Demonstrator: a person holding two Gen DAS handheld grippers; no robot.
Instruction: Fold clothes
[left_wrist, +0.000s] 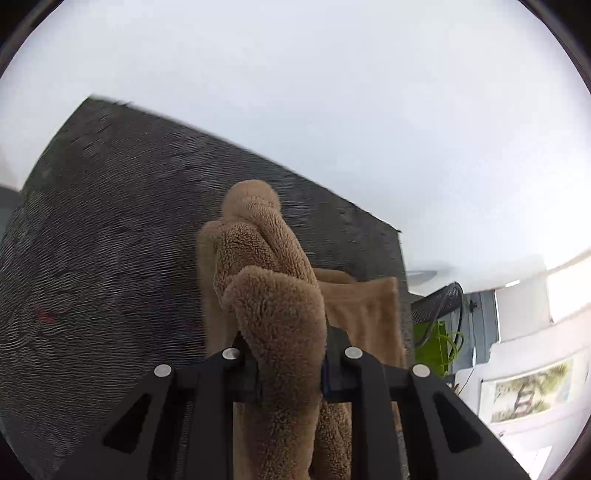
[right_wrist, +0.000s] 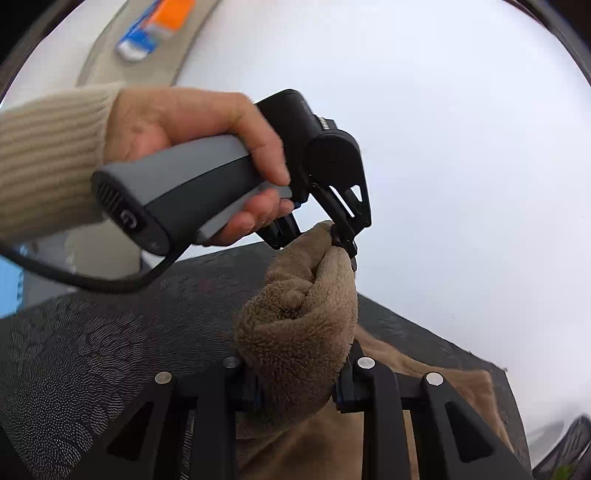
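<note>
1. Left wrist view shows the left gripper (left_wrist: 286, 369) pinched onto a thick bunch of the brown fleece garment (left_wrist: 273, 280), which rises in a lump ahead of the fingers while the rest hangs down toward the dark patterned table (left_wrist: 103, 236).
2. Right wrist view has the right gripper (right_wrist: 295, 384) clamped on another bunched edge — the person's hand (right_wrist: 192, 133) works the other tool just beyond it.
3. Fleece like this looks soft, bulky and light; it should sag and spring back, so corners or hems seem the best hold.
4. Grip looks secure, since pile is not slippery.
5. Table's far edge runs close behind the cloth — room lies leftward across the bare top, while a green bag (left_wrist: 432, 347) and clutter crowd the right.
</note>
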